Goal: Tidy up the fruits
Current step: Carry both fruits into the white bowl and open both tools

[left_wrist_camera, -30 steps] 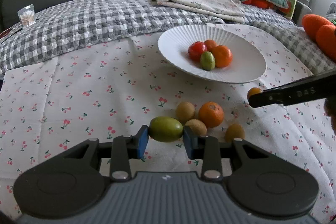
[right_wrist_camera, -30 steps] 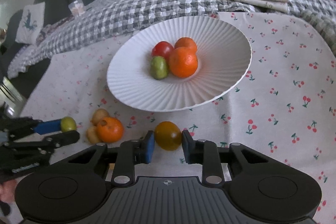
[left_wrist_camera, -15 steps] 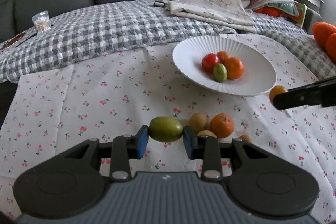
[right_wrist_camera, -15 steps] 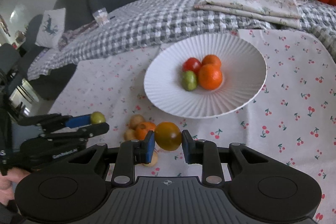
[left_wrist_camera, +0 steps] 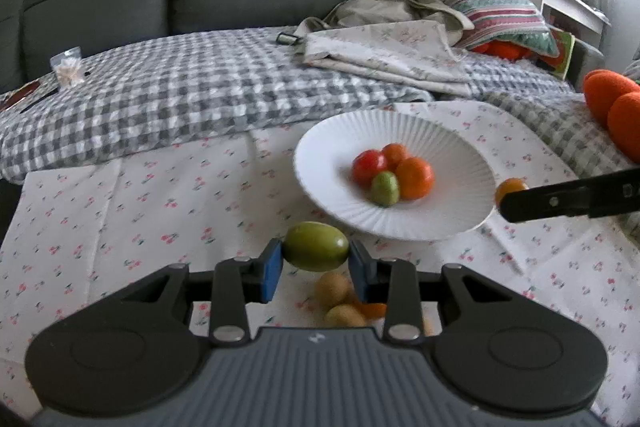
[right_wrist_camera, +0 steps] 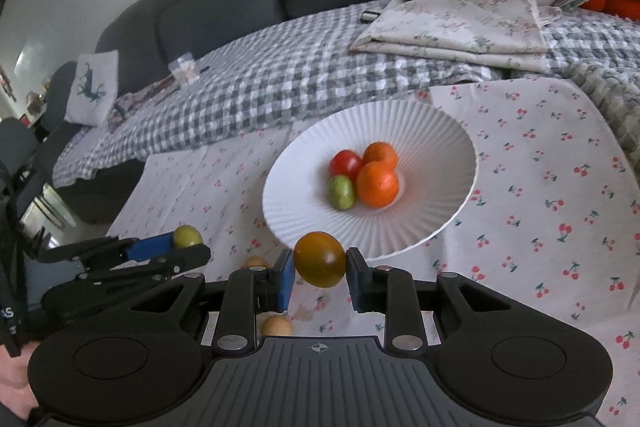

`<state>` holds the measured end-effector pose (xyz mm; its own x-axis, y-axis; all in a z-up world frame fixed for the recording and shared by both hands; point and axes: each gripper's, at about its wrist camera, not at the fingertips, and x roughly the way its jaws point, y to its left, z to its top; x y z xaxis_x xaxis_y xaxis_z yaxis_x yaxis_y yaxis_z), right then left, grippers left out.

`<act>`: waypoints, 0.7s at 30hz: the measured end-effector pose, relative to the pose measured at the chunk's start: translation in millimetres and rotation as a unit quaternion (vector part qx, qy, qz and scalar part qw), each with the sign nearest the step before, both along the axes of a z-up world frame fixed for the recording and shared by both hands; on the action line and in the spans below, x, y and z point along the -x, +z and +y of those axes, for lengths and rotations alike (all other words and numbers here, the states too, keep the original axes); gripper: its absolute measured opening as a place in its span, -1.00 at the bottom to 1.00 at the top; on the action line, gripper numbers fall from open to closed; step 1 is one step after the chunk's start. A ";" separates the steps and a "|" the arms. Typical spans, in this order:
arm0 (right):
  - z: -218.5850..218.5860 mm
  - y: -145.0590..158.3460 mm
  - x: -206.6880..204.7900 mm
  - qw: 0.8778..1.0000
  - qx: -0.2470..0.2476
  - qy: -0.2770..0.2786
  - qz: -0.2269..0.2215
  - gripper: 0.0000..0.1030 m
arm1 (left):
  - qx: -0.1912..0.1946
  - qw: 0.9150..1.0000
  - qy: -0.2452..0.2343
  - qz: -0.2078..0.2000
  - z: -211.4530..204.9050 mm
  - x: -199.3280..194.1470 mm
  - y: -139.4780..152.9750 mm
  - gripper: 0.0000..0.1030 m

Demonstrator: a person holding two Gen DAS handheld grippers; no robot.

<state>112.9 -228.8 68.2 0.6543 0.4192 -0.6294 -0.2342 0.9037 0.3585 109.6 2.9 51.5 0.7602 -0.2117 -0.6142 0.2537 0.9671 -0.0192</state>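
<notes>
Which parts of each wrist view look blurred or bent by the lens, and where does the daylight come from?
Left wrist view: the fruits in the white plate are motion-smeared, the held green fruit sharper; sofa edges bow from fisheye; bright daylight enters top right. Right wrist view: the cherry-print cloth near the plate is soft, the held orange-brown fruit fairly sharp; the corners vignette black.
</notes>
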 end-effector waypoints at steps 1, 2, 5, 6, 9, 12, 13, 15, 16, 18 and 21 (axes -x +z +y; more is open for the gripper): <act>-1.9 0.8 -0.6 1.000 -0.001 -0.003 -0.002 -0.48 | 0.002 1.000 -0.003 -0.001 -3.9 -1.2 0.9 -0.34; -4.3 1.0 -1.4 1.000 -0.001 -0.007 -0.003 -0.48 | 0.003 1.000 -0.004 -0.002 -7.4 -2.4 1.5 -0.34; -12.1 0.8 -4.9 1.000 -0.001 -0.020 -0.004 -0.48 | 0.002 1.000 -0.010 -0.001 -18.1 -6.7 1.0 -0.34; -15.0 0.0 -6.5 1.000 -0.001 -0.024 -0.003 -0.48 | 0.002 1.000 -0.011 0.000 -21.3 -8.6 0.1 -0.34; -21.8 -2.0 -10.7 0.999 0.001 -0.038 -0.001 -0.48 | 0.002 1.000 -0.013 0.002 -28.0 -15.1 -2.0 -0.34; -28.5 -3.1 -15.5 0.999 0.001 -0.052 -0.002 -0.48 | -0.006 1.000 -0.014 -0.006 -34.5 -21.9 -4.2 -0.34; -30.6 -3.6 -16.8 0.998 0.000 -0.055 -0.002 -0.48 | -0.009 1.000 -0.014 -0.008 -36.6 -24.3 -5.1 -0.34; -34.2 -5.1 -20.5 0.998 0.000 -0.063 -0.002 -0.48 | -0.010 1.000 -0.015 -0.009 -40.0 -29.6 -7.3 -0.34; -35.8 -5.9 -21.9 0.998 -0.001 -0.067 -0.001 -0.48 | -0.010 1.000 -0.017 -0.009 -42.1 -31.8 -8.1 -0.34; -38.3 -7.9 -25.1 0.997 -0.002 -0.072 0.001 -0.48 | -0.012 1.000 -0.024 -0.013 -47.7 -35.2 -9.7 -0.34; -37.4 -11.5 -29.2 0.997 0.001 -0.076 0.002 -0.48 | -0.015 0.999 -0.037 -0.016 -56.1 -37.9 -13.4 -0.34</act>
<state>142.1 -266.2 56.6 0.7074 0.3145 -0.6330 -0.0929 0.9292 0.3578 147.5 -53.2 38.0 0.7632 -0.2493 -0.5961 0.3239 0.9459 0.0190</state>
